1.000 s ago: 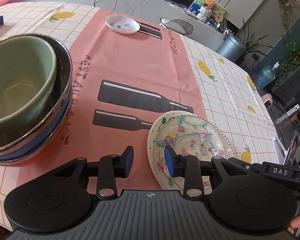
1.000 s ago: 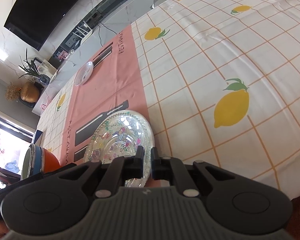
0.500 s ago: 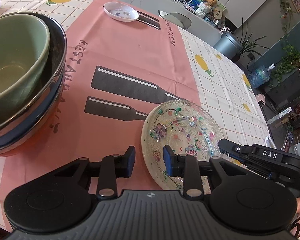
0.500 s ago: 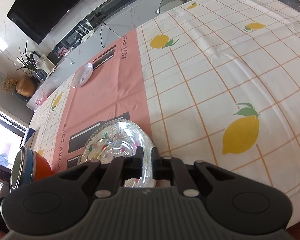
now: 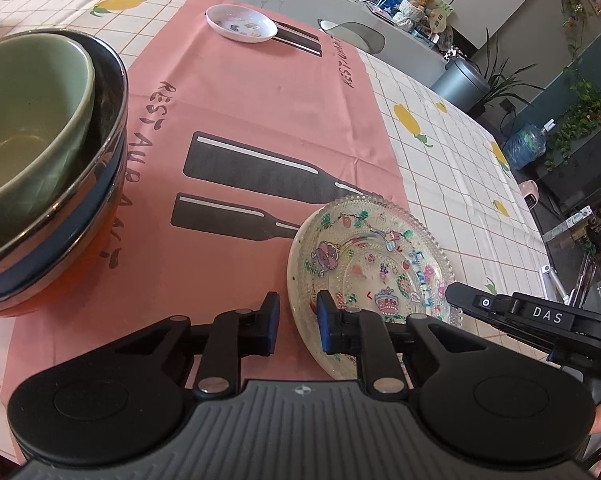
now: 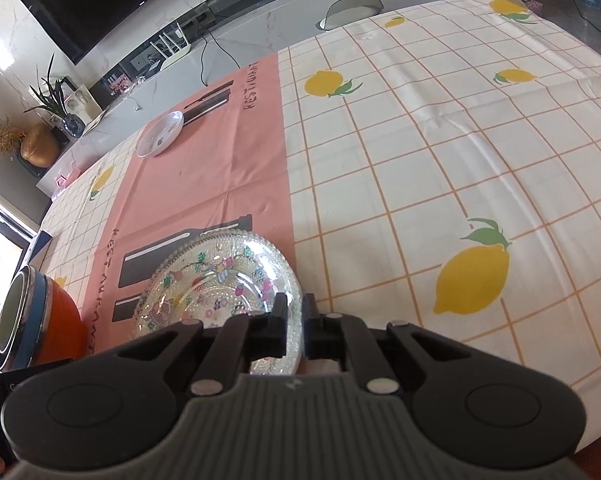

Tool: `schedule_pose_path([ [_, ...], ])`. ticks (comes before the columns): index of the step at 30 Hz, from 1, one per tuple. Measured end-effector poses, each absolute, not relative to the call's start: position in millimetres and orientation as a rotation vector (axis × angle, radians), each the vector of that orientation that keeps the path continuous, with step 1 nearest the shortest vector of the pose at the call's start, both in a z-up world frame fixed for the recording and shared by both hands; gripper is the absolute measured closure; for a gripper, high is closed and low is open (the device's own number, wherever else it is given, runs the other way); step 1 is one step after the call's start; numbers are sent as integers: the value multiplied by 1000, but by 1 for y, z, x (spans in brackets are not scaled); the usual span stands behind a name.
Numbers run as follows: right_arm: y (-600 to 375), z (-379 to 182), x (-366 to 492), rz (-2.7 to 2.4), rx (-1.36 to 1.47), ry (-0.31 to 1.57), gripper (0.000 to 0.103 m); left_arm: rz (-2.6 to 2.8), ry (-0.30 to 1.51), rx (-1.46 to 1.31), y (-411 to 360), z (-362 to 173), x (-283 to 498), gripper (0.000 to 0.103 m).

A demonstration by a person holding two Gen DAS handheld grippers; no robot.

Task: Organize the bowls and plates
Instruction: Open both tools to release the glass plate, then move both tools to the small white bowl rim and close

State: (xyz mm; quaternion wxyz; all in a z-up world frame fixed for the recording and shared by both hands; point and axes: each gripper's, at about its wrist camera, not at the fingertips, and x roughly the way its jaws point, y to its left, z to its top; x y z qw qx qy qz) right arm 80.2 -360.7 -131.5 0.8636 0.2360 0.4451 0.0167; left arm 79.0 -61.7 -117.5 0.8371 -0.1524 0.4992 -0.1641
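A clear glass plate with cartoon prints (image 5: 364, 268) is tilted up off the pink runner; it also shows in the right wrist view (image 6: 216, 280). My right gripper (image 6: 294, 322) is shut on its near rim and shows at the plate's right edge in the left wrist view (image 5: 512, 312). My left gripper (image 5: 298, 320) is open, its fingers either side of the plate's left rim without touching. A green bowl (image 5: 24, 120) sits nested in a stack of bowls, steel over blue and orange (image 5: 80, 216), at the left; the stack also shows in the right wrist view (image 6: 32, 316). A small white dish (image 5: 240, 23) lies far back.
The table carries a lemon-print cloth (image 6: 440, 140) with a pink runner (image 5: 240, 112) down its middle. Chairs, a bin (image 5: 458, 80) and plants stand beyond the far edge. The near table edge runs under both grippers.
The right gripper has raised and tilted the glass plate, its left rim now higher and between the left gripper's open fingers. The left gripper has shifted slightly relative to the bowls.
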Motion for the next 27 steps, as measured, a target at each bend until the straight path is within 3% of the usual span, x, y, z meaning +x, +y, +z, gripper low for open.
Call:
schedule_pose_path([
  [3, -360, -128, 78, 24, 496, 921, 90, -332, 1040, -290, -63, -112, 77, 81],
  [5, -358, -122, 76, 14, 474, 910, 74, -322, 1035, -264, -64, -107, 76, 81],
  [6, -357, -119, 75, 11, 462, 901, 73, -317, 1030, -248, -65, -104, 75, 81],
  [27, -301, -42, 118, 117, 251, 810, 67, -304, 977, -102, -81, -9, 130, 78],
])
